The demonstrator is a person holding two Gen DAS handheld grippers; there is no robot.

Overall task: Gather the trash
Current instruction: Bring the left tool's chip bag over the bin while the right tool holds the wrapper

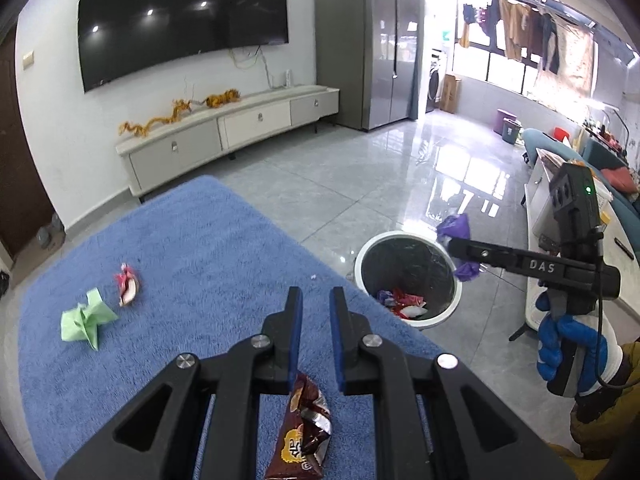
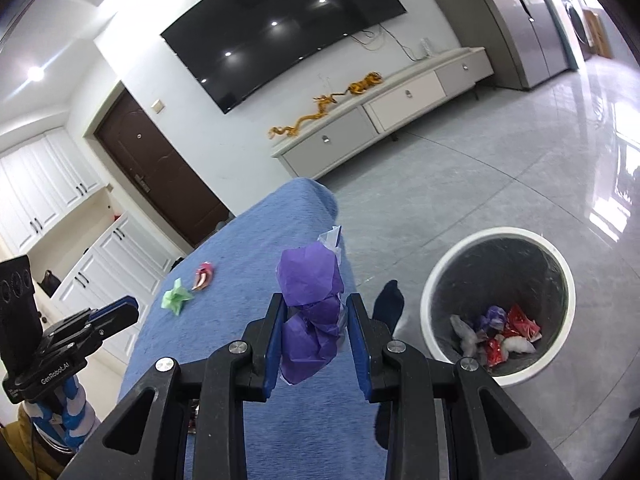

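My right gripper (image 2: 313, 306) is shut on crumpled purple paper (image 2: 310, 312) and holds it above the blue carpeted table (image 2: 240, 240), left of the white trash bin (image 2: 498, 308). In the left wrist view the right gripper (image 1: 454, 246) with the purple paper (image 1: 454, 226) hangs at the bin's (image 1: 408, 280) far right rim. My left gripper (image 1: 316, 300) is open over the blue table (image 1: 180, 240), with a brown chip bag (image 1: 304, 432) lying below its fingers. A green paper wad (image 1: 88, 318) and a red-white wrapper (image 1: 128, 284) lie on the table to the left.
The bin holds several red, white and purple wrappers (image 2: 500, 332). A TV console (image 1: 228, 128) stands against the far wall under a wall TV (image 1: 180, 20). Glossy tile floor (image 1: 380, 184) surrounds the table. A white table (image 1: 568, 240) stands at the right.
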